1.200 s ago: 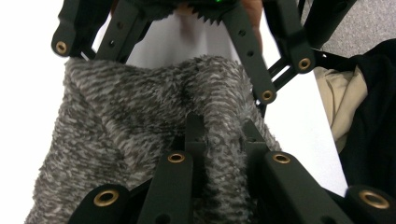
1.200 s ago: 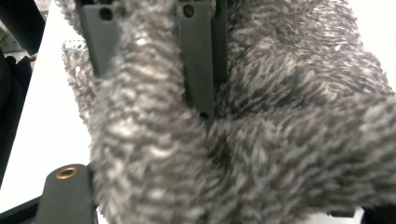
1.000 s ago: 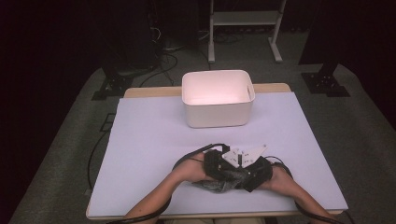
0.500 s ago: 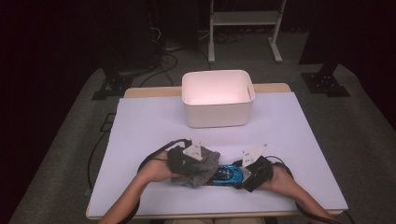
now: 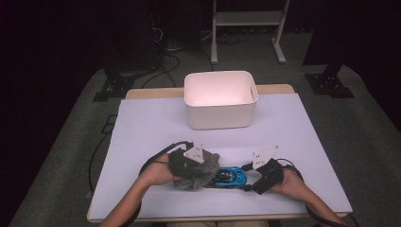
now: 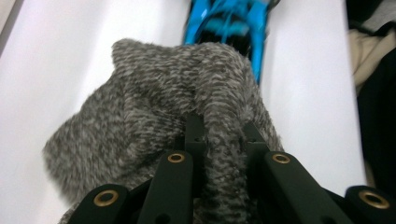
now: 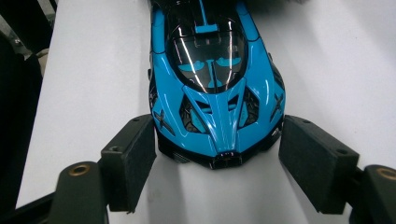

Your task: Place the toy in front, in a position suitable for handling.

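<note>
left tongs (image 6: 219, 140) clamp a fold of the grey knit cloth (image 5: 194, 169), near-left on desk (image 5: 151, 127). right tongs (image 7: 217, 149) wide, jaws just closed a bit, pads either side of blue toy car (image 7: 215, 79) nose, not touching. i reckon cloth drags the car bc it overlaps its far end.

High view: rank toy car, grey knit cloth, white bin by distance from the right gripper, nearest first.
From the right gripper:
1. Blue toy car: right at its jaws, its nose between the open pads.
2. Grey knit cloth: beyond the car's far end, pinched in the left gripper.
3. White bin: at the table's far edge, well clear of both hands.
</note>
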`<state>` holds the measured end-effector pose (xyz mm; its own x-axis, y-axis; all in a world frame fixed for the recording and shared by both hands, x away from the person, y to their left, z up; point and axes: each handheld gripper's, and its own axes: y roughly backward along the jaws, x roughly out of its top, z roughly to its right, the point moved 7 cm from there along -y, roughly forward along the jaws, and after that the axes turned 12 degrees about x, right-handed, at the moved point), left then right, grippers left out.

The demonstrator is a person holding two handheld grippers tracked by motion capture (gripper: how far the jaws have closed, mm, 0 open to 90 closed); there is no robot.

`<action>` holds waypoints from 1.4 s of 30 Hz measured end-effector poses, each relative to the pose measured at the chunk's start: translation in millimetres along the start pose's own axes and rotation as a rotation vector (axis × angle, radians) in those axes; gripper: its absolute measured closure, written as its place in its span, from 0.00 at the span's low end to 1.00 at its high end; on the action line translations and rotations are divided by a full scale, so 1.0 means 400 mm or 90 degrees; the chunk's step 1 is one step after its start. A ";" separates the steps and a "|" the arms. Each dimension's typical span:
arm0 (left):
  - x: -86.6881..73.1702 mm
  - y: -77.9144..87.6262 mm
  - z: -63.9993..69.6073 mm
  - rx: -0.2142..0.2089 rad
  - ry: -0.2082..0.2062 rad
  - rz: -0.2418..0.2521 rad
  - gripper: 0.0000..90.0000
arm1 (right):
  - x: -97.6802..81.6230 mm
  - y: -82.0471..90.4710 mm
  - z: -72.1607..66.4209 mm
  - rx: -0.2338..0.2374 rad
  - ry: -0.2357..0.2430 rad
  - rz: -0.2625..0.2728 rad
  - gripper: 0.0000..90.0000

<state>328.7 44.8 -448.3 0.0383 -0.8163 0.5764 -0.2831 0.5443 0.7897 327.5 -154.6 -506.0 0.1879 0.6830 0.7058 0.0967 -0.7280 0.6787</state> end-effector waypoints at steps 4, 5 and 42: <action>0.052 -0.041 0.017 -0.017 -0.022 0.005 0.88 | 0.002 -0.003 0.002 0.004 0.000 0.002 0.29; 0.071 -0.055 0.021 -0.021 -0.032 0.007 0.88 | 0.002 -0.003 0.001 0.004 0.000 0.002 0.29; 0.003 0.001 -0.051 0.024 -0.011 -0.062 0.87 | 0.001 -0.011 0.003 0.005 0.001 0.016 0.27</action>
<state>348.2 47.9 -442.9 0.0514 -0.8680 0.4938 -0.3152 0.4551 0.8328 328.5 -151.3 -508.9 0.1883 0.6641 0.7235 0.0993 -0.7458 0.6587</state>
